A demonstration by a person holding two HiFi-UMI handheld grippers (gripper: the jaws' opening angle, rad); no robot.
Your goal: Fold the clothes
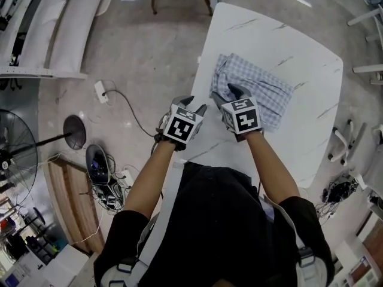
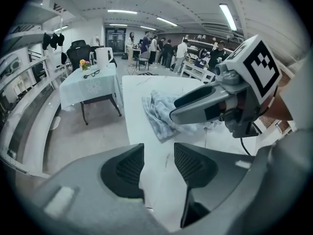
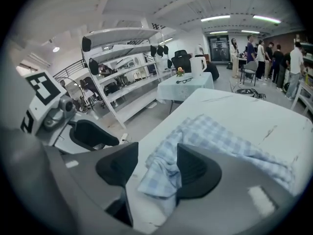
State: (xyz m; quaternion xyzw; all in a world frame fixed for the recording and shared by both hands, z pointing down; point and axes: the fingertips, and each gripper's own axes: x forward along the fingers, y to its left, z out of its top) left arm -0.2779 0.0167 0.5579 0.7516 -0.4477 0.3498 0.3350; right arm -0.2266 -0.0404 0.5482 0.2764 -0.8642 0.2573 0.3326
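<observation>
A blue checked garment (image 1: pixel 257 91) lies in a loose, rumpled oblong on the white marble tabletop (image 1: pixel 293 40). Its near corner stands up between the jaws of the right tongs (image 1: pixel 226 94), which are apart with a gap on one side, so nothing is clamped. The left tongs (image 1: pixel 194 103) hover half open and empty over bare tabletop just beside that corner. With edges uneven and layers bunched, the fold looks unfinished: the pile could be freshly gathered or partly doubled over, and squaring and flattening appear to be left.
</observation>
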